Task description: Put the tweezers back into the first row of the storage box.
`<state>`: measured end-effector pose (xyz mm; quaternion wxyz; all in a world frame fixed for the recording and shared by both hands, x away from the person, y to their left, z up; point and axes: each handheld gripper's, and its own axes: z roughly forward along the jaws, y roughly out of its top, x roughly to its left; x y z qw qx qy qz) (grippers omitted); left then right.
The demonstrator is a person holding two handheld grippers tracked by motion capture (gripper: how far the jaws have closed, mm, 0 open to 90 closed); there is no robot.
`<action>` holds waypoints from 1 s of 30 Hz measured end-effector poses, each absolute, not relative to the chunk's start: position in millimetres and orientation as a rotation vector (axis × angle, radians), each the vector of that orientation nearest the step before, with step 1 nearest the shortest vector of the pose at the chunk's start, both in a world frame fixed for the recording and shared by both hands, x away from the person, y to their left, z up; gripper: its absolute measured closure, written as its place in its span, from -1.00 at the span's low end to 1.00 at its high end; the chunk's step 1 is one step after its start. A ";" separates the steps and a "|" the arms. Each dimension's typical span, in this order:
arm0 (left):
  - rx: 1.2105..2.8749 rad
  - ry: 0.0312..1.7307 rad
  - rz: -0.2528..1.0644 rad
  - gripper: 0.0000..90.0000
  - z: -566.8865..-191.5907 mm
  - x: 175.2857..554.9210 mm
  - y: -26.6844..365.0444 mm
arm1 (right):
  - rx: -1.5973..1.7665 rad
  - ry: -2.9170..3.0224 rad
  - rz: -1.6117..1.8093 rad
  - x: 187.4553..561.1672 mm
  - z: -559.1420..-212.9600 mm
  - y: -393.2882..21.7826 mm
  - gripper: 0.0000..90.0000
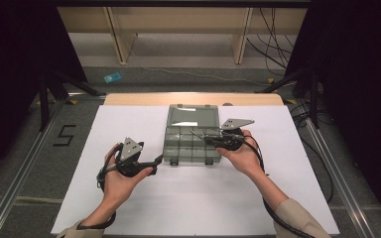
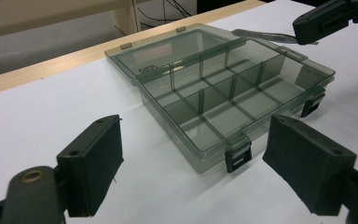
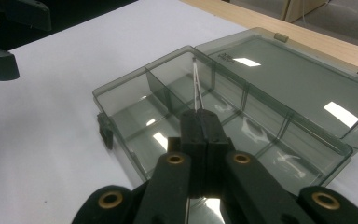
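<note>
Spread across the middle of the white-covered desk [image 1: 129, 198], toward its far edge: a smoky clear organiser box [image 1: 191, 159], lid thrown back flat on the far side, divided compartments bare.

Near the box's near left corner, just beside it and apart from it: the left gripper [image 1: 155, 162], jaws released and wide, gripping nothing.

Over the right half of the box: the right gripper [image 3: 204, 119], jaws clenched on the end of a slender metal piece [image 3: 196, 88], tip angled left and far toward a divider in the far row of compartments.

Likely trouble from here:
- Pivoting or slipping of so thin a piece in a pinch at one end only, then a drop into the wrong compartment or onto the desk.
- Snagging of the tip on a divider or wall on the way down, through too shallow an angle.
- Sliding of the light, unheld box on the smooth sheet under any such nudge, with nothing bracing it on the left.
</note>
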<state>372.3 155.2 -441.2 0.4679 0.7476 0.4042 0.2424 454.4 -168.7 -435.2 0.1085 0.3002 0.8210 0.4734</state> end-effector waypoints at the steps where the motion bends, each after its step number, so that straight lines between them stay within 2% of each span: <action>1: 1.834 0.991 0.595 -0.60 -441.2 372.3 155.2 | 0.893 2.416 1.375 454.2 -434.4 -169.5 1.00; 30: 1.829 0.997 0.585 -0.60 -441.6 372.3 154.7 | 0.930 2.390 1.369 465.9 -438.6 -173.3 1.00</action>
